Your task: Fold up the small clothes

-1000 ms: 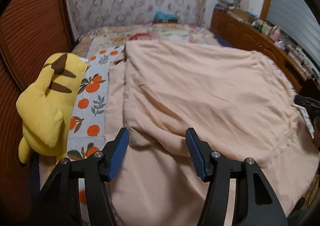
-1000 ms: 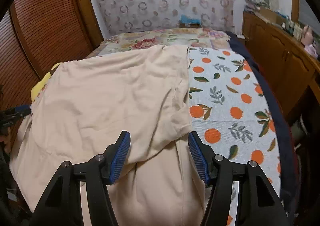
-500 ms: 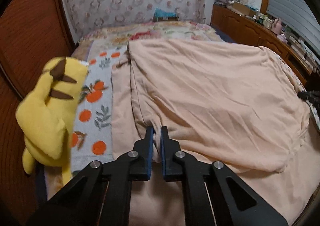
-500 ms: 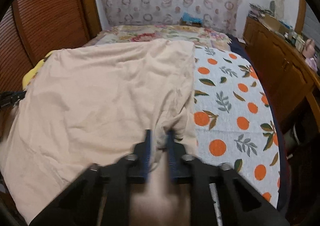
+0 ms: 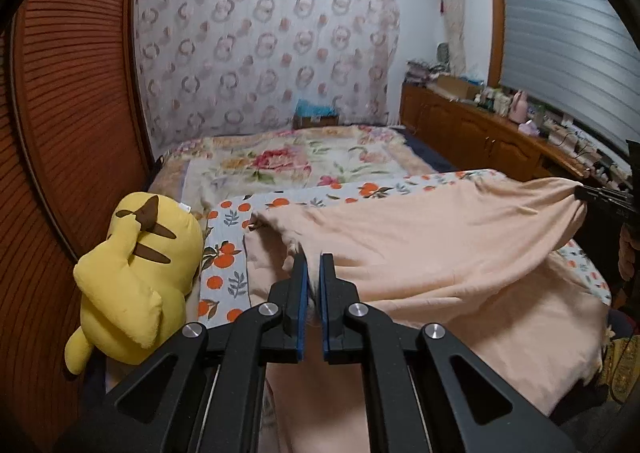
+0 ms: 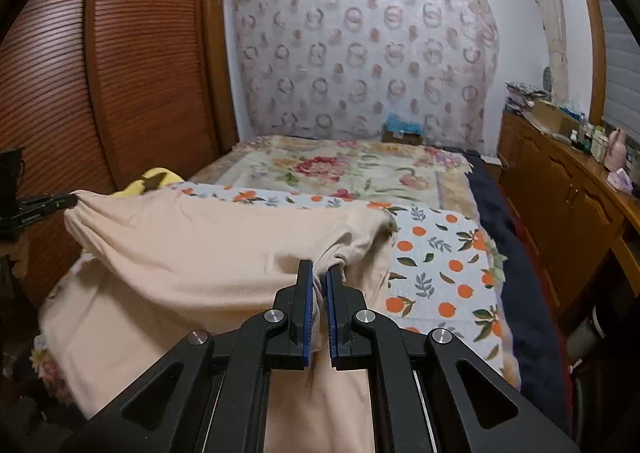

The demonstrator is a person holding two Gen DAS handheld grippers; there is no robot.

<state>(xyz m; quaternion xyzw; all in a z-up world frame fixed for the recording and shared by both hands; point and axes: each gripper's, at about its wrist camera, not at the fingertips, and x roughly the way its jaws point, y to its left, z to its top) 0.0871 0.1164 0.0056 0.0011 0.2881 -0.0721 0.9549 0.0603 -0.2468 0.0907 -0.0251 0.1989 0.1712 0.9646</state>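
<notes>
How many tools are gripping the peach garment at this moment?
2. The left tool pinches the peach garment at its edge nearest the yellow plush toy; the right tool pinches the opposite edge, over the orange-print sheet.

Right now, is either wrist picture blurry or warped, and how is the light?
Left wrist view: mostly sharp, fisheye bends the wardrobe, light dim and even, peach garment crisp. Right wrist view: softer, slight motion blur at the garment's near-left edge, dark corner vignetting, no glare.
</notes>
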